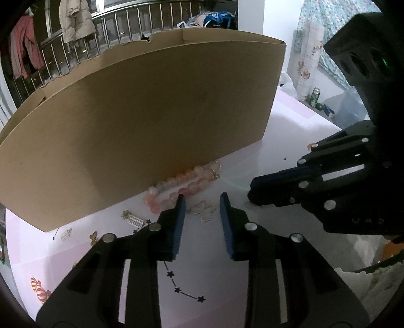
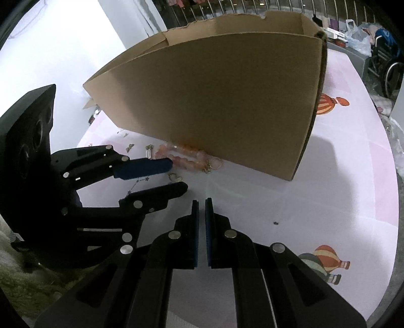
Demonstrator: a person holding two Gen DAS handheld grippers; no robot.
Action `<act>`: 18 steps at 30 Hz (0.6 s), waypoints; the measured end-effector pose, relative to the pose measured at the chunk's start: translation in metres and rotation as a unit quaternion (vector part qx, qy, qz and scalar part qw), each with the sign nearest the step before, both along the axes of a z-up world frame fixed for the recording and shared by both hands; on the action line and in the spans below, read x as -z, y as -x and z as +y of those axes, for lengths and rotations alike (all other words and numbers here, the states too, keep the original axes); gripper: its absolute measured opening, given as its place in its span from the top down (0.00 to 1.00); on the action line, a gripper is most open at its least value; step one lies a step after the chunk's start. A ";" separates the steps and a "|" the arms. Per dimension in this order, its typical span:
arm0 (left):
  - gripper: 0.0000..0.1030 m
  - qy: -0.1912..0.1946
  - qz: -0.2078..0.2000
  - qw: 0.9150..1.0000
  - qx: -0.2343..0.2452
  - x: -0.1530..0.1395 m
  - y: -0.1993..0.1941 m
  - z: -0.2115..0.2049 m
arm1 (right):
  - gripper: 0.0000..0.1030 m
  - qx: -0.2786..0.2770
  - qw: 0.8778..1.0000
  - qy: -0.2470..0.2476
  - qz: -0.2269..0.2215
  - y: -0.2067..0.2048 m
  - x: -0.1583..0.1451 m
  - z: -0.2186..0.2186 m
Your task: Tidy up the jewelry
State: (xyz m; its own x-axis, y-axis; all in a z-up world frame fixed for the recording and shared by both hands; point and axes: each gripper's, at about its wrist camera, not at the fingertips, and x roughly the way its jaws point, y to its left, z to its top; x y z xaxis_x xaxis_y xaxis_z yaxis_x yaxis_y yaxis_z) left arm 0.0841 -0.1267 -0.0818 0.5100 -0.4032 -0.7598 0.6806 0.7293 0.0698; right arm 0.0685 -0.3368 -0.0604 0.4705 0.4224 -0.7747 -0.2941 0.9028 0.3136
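A tall brown cardboard box stands on the pale pink table. A pink bead bracelet lies against its base. Just in front of the beads lies a pale butterfly pendant. My left gripper is open, its blue pads either side of the pendant without pressing it. A thin chain with black stars runs under the left gripper. Small gold charms lie to the left. My right gripper is shut on nothing, just right of the left one.
The tablecloth carries hot-air-balloon prints. The table's edge curves along the right in the right wrist view. Beyond the table are a green can, plastic bags, a metal railing and hanging clothes.
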 end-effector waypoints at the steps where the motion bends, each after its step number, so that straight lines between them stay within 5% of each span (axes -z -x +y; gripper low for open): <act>1: 0.79 -0.002 -0.001 1.000 0.001 -0.001 0.000 0.002 | 0.94 -0.001 1.000 -0.001 -0.001 -0.001 0.001 0.002; 18: 0.86 -0.012 0.006 1.000 0.003 -0.006 -0.002 -0.005 | 0.94 -0.004 1.000 -0.004 -0.002 -0.001 0.002 -0.005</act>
State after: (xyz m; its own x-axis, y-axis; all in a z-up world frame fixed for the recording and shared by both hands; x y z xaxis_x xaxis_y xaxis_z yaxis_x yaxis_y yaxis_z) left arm 0.0862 -0.1322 -0.0757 0.4990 -0.3877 -0.7750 0.6852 0.7241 0.0789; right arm 0.0692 -0.3414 -0.0623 0.4703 0.4329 -0.7691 -0.3028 0.8977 0.3201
